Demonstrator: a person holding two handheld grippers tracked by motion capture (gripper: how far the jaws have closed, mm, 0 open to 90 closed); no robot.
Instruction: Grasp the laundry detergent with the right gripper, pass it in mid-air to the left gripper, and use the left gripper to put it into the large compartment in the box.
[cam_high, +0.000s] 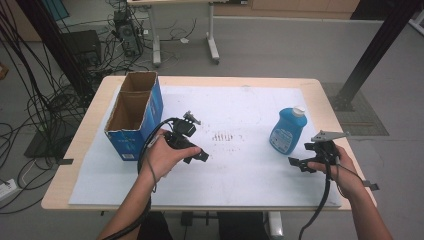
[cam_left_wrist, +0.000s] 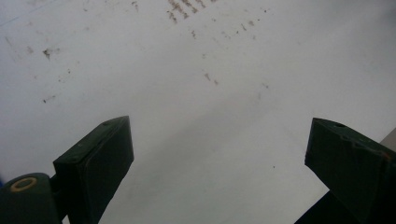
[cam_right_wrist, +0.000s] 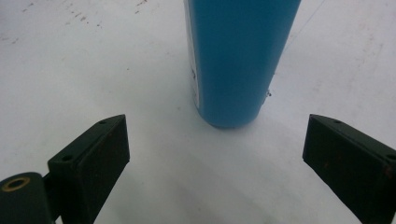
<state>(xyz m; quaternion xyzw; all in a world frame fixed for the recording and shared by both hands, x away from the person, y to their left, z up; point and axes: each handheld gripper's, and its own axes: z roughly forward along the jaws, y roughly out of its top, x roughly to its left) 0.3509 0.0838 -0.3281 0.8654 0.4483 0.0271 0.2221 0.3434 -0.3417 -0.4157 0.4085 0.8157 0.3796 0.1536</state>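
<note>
A blue bottle (cam_high: 287, 131) with a white cap stands upright on the white sheet at the table's right. In the right gripper view the blue bottle (cam_right_wrist: 238, 60) rises just ahead of the jaws, centred between them and apart from both. My right gripper (cam_high: 299, 163) is open, low over the sheet just in front of the bottle. My left gripper (cam_high: 198, 155) is open too, held near the table's middle, right of an open blue cardboard box (cam_high: 134, 116). In the left gripper view the left gripper (cam_left_wrist: 219, 161) has nothing but bare sheet between its jaws.
The white sheet (cam_high: 240, 177) covers most of the wooden table (cam_high: 67, 192) and has brown smudges (cam_high: 223, 136) at its middle. The box stands at the left, open side up. Cables, a black post (cam_high: 370, 50) and a second table's legs stand on the floor beyond.
</note>
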